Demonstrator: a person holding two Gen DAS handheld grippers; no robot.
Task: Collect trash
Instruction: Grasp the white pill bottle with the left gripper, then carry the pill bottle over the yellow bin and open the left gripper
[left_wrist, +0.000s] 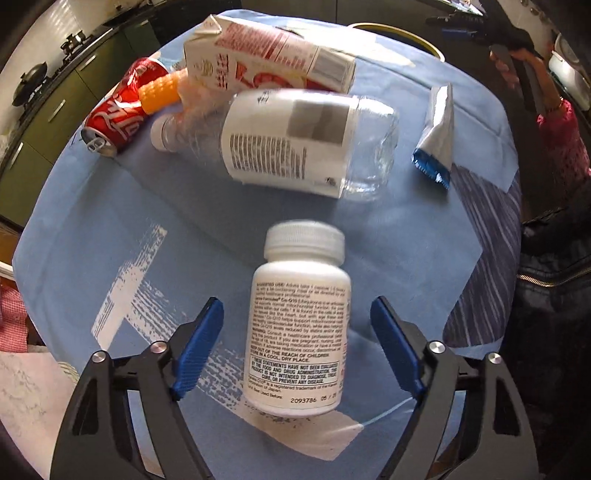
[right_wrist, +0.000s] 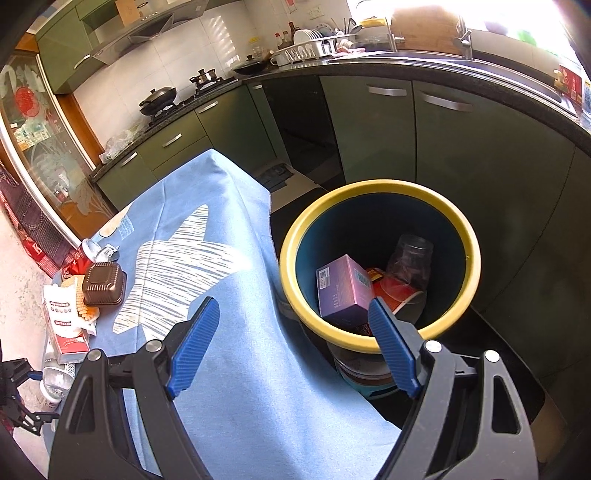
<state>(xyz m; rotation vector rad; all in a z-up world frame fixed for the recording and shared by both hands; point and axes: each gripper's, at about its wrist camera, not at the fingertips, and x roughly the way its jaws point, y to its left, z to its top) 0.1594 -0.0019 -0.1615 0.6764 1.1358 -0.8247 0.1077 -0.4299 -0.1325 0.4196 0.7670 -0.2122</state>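
A white pill bottle (left_wrist: 299, 332) with a white cap lies on the blue tablecloth (left_wrist: 110, 229). My left gripper (left_wrist: 297, 301) points down over it, open, with a blue pad on each side and a gap to both. Behind it lie a clear plastic bottle (left_wrist: 295, 144), a red-and-white carton (left_wrist: 266, 62), a red cola can (left_wrist: 118, 118) and a silver-blue wrapper (left_wrist: 437, 140). My right gripper (right_wrist: 293, 302) is open and empty, between the table edge and the yellow-rimmed bin (right_wrist: 380, 188). The bin holds a purple box (right_wrist: 343, 291) and a clear cup (right_wrist: 410, 262).
An orange ridged piece (left_wrist: 159, 94) rests by the can. A brown plastic box (right_wrist: 103, 284) and a snack bag (right_wrist: 64, 314) lie on the table's far side. Green kitchen cabinets (right_wrist: 369, 129) stand behind the bin. A person's sleeve (left_wrist: 561, 136) shows at the right.
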